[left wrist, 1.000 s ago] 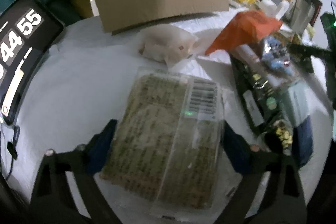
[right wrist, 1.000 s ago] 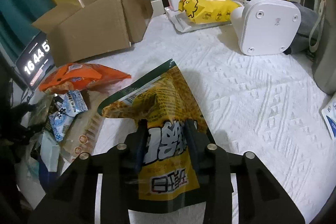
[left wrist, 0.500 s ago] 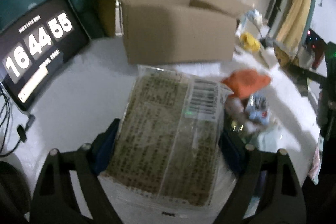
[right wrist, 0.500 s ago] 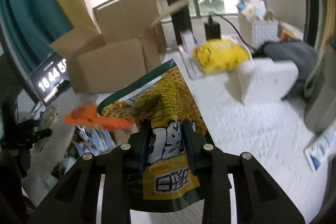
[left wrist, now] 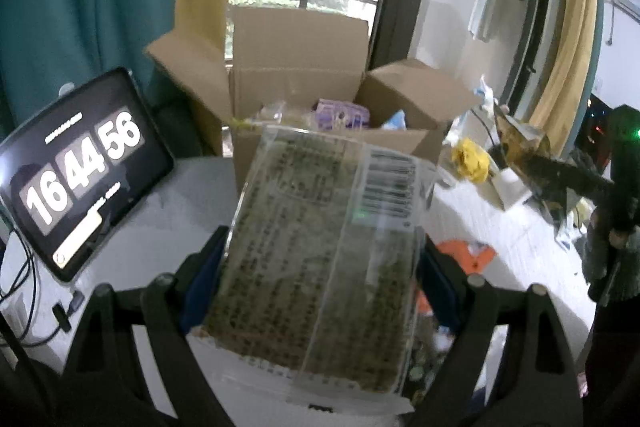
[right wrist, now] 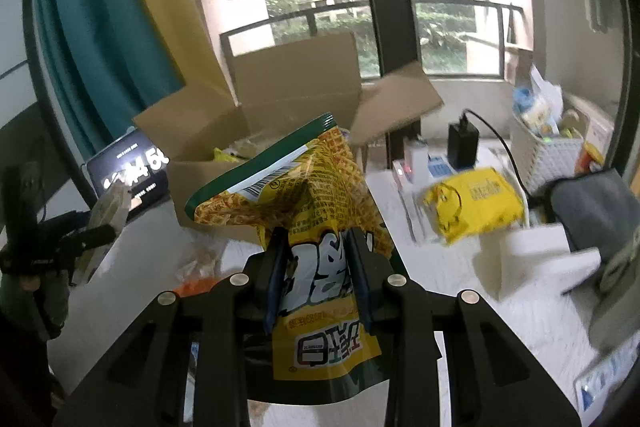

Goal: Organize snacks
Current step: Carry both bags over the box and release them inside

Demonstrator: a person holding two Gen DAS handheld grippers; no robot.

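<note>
My left gripper (left wrist: 320,267) is shut on a clear flat pack of green-brown snack sheets (left wrist: 324,251), held in the air in front of the open cardboard box (left wrist: 304,99). Snacks lie inside the box, among them a purple pack (left wrist: 340,115). My right gripper (right wrist: 318,259) is shut on a yellow and green snack bag (right wrist: 304,195), also lifted, with the same box (right wrist: 280,95) behind it. The left gripper with its pack shows at the left of the right wrist view (right wrist: 60,239).
A tablet clock (left wrist: 76,167) leans at the left of the white table (left wrist: 168,211). An orange bag (left wrist: 464,255) and other packs lie below my left gripper. A yellow bag (right wrist: 476,203), a charger (right wrist: 462,139), a white basket (right wrist: 552,151) and a grey bag (right wrist: 592,203) sit at the right.
Both grippers have risen from the table with their packs and now face the open box. The box's inside has come into view.
</note>
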